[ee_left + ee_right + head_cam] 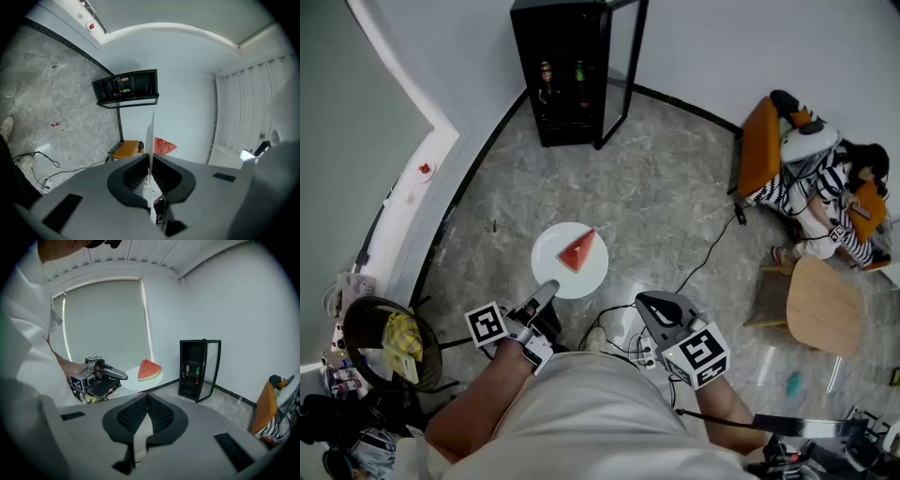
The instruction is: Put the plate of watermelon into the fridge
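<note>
Grey marbled floor (pixel 656 206), white walls (pixel 722 47), black glass-door fridge (pixel 572 70). Left gripper (pixel 547 289) clamped on rim of round white plate (pixel 555 270) bearing triangular watermelon wedge (pixel 578 251). Right gripper (pixel 652 303) closed, empty.

- plate (pixel 555 274): plain white
- watermelon (pixel 578 251): red flesh, green rind
- fridge (pixel 572 70): black
- floor (pixel 656 206): grey, marbled veining
- chair (pixel 759 145): orange
- round table (pixel 825 305): pale wood
- seated person's top (pixel 780 192): black-and-white stripes
</note>
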A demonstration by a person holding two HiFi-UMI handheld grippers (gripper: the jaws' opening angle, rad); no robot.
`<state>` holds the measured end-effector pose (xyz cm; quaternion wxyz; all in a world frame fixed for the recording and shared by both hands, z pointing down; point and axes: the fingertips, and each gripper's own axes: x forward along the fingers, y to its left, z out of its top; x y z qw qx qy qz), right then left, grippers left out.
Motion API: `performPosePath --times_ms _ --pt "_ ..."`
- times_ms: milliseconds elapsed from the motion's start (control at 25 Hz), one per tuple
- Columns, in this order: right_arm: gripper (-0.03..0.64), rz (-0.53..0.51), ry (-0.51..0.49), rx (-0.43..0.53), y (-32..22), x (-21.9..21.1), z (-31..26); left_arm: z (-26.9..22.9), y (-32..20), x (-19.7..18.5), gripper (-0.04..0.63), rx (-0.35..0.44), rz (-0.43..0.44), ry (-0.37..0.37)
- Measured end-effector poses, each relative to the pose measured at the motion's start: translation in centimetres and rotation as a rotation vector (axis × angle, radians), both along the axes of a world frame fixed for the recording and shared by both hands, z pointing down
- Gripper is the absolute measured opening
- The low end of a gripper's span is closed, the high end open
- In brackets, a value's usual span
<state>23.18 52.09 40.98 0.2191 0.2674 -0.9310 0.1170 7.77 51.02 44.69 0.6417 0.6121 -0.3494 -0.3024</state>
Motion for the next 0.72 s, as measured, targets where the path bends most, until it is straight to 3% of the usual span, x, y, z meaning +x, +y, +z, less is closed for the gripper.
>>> performPosePath --times_ms 480,720 --pt "0.015 -0.125 -0.028 -0.006 1.4 -3.7 -0.7 0.3 -1.0 -0.9 0.026 0.016 -0.031 0.027" --pt "0.018 -0.141 -0.041 0.040 -2.6 -7.2 -1.7 0.6 -4.6 -3.6 0.026 0.008 -0.040 0.039"
